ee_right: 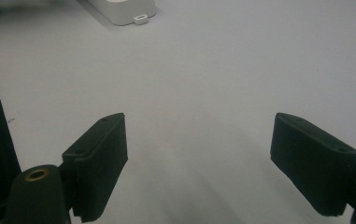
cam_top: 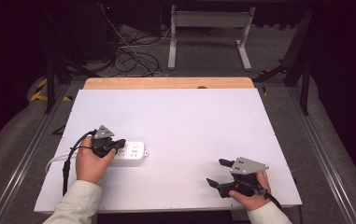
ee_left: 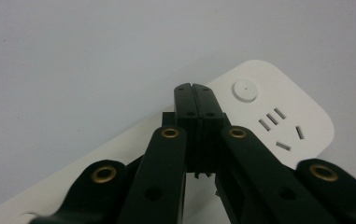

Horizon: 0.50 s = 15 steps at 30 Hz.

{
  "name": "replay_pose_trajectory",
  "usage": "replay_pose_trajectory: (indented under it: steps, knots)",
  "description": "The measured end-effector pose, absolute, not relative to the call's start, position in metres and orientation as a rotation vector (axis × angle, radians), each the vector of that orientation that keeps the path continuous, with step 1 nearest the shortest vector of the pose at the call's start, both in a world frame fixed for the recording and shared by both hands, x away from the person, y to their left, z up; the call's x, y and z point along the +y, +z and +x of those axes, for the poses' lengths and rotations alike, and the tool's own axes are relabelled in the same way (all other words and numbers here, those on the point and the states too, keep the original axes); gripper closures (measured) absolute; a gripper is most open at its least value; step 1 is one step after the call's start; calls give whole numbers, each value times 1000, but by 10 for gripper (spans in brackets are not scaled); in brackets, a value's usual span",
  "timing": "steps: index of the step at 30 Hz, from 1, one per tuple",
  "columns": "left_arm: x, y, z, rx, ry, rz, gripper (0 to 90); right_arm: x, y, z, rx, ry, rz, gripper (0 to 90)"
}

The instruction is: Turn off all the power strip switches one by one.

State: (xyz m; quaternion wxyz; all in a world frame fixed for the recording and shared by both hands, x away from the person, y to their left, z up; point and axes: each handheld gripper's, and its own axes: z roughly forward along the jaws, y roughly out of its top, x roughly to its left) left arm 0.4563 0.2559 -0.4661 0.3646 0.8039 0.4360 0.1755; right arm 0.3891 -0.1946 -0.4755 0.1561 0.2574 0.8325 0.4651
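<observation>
The white power strip (cam_top: 130,154) lies on the left part of the white counter (cam_top: 180,116), its cord trailing off toward the left edge. The left tool (ee_left: 195,93) sits over it with both jaws pressed together, tips resting on or just above its top, beside the round button (ee_left: 244,90). The right tool (ee_right: 199,158) hovers well apart, jaws spread wide and holding nothing. With only 1 closed tip bearing down, the strip could skid or pivot, or the button could be pushed unintentionally.

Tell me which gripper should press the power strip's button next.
Left. The left gripper, jaws shut, is over the power strip near its button; the right gripper is apart, open.
</observation>
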Motion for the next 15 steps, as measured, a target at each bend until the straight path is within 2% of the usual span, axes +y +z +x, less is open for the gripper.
replay_pose_trajectory:
  steps: [15]
  knots:
    - [254, -466, 455, 1121, 463, 2080, 900, -194, -475, 389, 2385, 1332, 733, 191]
